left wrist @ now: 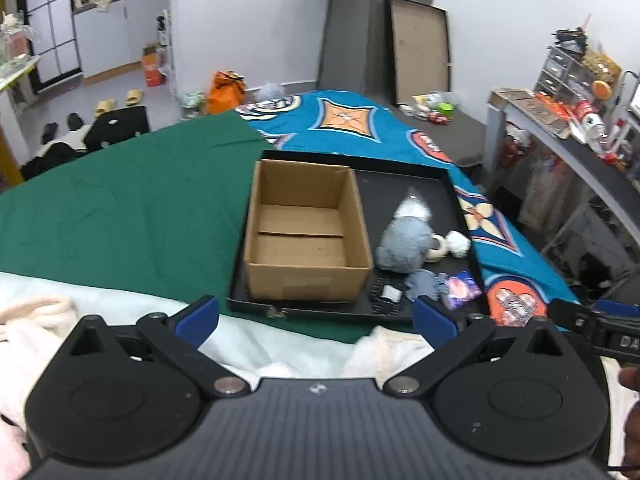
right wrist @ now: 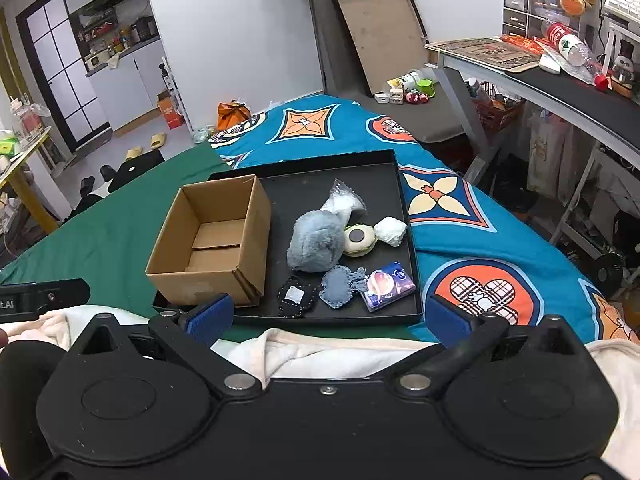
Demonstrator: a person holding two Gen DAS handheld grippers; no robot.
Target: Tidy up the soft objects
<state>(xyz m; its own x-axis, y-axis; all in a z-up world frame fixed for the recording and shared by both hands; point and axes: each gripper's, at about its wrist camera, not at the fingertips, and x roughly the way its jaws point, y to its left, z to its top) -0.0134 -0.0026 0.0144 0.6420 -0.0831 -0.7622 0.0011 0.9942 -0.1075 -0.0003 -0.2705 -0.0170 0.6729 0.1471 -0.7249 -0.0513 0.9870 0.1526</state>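
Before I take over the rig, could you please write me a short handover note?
Left claw and right claw: both open, empty, held short of the black tray.
Cardboard box: on the tray's left side, empty.
Beside it on the tray: grey plush, white wad, blue felt piece, tissue pack.
Done: nothing boxed. Left: move the soft items into the box.

Cardboard box (left wrist: 306, 236) in black tray (left wrist: 408, 178), fluffy grey toy (left wrist: 404, 244) beside it
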